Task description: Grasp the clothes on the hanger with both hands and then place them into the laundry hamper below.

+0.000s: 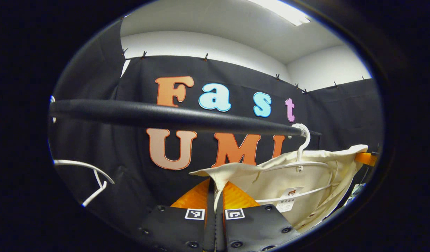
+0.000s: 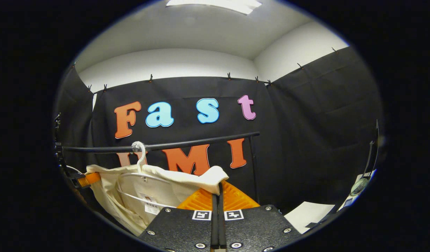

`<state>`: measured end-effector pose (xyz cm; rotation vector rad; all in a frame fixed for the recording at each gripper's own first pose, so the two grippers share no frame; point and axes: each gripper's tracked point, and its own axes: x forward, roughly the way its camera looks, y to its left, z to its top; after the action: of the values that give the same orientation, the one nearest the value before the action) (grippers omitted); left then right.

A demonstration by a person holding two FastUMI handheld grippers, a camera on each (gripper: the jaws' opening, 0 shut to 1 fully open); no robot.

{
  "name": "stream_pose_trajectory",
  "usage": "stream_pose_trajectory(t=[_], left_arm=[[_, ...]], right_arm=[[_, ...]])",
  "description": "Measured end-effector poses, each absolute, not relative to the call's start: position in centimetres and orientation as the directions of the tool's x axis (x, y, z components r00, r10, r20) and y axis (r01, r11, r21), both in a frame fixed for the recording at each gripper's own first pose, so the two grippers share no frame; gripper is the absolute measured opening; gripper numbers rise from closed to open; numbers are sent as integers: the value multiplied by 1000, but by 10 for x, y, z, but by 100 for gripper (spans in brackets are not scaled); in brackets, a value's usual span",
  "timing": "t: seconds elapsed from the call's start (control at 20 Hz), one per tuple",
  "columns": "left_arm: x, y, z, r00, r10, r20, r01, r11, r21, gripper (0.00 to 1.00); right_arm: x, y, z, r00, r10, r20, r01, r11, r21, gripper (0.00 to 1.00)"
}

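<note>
Item: garment (image 1: 306, 182) on hanger (image 1: 302, 147), hung from rail (image 1: 166, 117). We hold left tool (image 1: 215, 196) & right tool (image 2: 218, 196) clamped on opposite shoulder edges, ready to lift it off. Hamper below, unseen.

recording booth, not home: black cloth wall (image 2: 306, 115) clipped up, bare clothes rail (image 1: 166, 117), ceiling light panel (image 2: 215, 4).

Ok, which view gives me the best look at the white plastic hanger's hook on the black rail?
The left gripper view: the white plastic hanger's hook is larger there, curled over the black rail. The right gripper view shows it smaller.
</note>
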<state>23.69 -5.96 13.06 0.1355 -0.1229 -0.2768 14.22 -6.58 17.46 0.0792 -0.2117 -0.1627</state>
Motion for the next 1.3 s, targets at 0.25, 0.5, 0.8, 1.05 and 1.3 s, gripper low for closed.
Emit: stream_pose_trajectory(t=[0.25,0.5,0.8,1.05,1.3], left_arm=[[235,-58,145,950,-288,121,267,950,163,7],[235,-65,149,943,-310,123,285,940,185,7],[239,-91,139,929,-362,79,341,919,199,7],[246,-103,133,929,-364,66,342,913,220,7],[252,-94,132,941,-328,78,304,925,229,7]], right_arm=[[140,-69,208,948,-169,268,168,985,25,0],[147,-84,232,932,-184,311,216,974,-71,0],[157,-123,239,918,-235,319,296,942,-157,0],[184,-151,190,943,-251,218,285,947,-146,0],[206,-148,114,969,-230,92,242,958,-154,0]])
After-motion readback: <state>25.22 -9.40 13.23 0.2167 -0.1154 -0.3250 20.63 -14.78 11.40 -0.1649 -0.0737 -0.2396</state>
